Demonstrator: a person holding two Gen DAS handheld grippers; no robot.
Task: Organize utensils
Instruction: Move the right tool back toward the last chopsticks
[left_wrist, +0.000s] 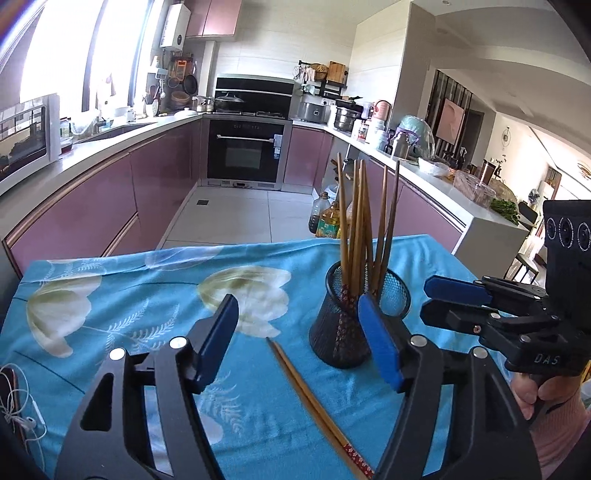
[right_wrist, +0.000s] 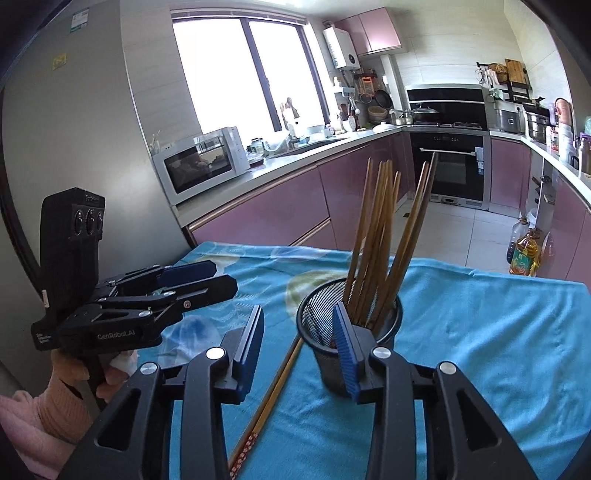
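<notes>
A black mesh holder (left_wrist: 343, 325) stands on the blue floral cloth with several wooden chopsticks (left_wrist: 360, 225) upright in it; it also shows in the right wrist view (right_wrist: 347, 332). A pair of chopsticks (left_wrist: 314, 406) lies flat on the cloth beside the holder, red-patterned ends toward me, also in the right wrist view (right_wrist: 269, 398). My left gripper (left_wrist: 299, 339) is open and empty above the lying pair. My right gripper (right_wrist: 299, 350) is open and empty, its right finger just in front of the holder. Each gripper shows in the other's view, right (left_wrist: 461, 299) and left (right_wrist: 199, 280).
The cloth-covered table (left_wrist: 110, 295) ends at a far edge toward the kitchen floor. White earphone cable (left_wrist: 22, 413) lies at the table's left edge. Oil bottles (left_wrist: 327, 221) stand on the floor beyond. Counters with a microwave (right_wrist: 203, 162) run along the walls.
</notes>
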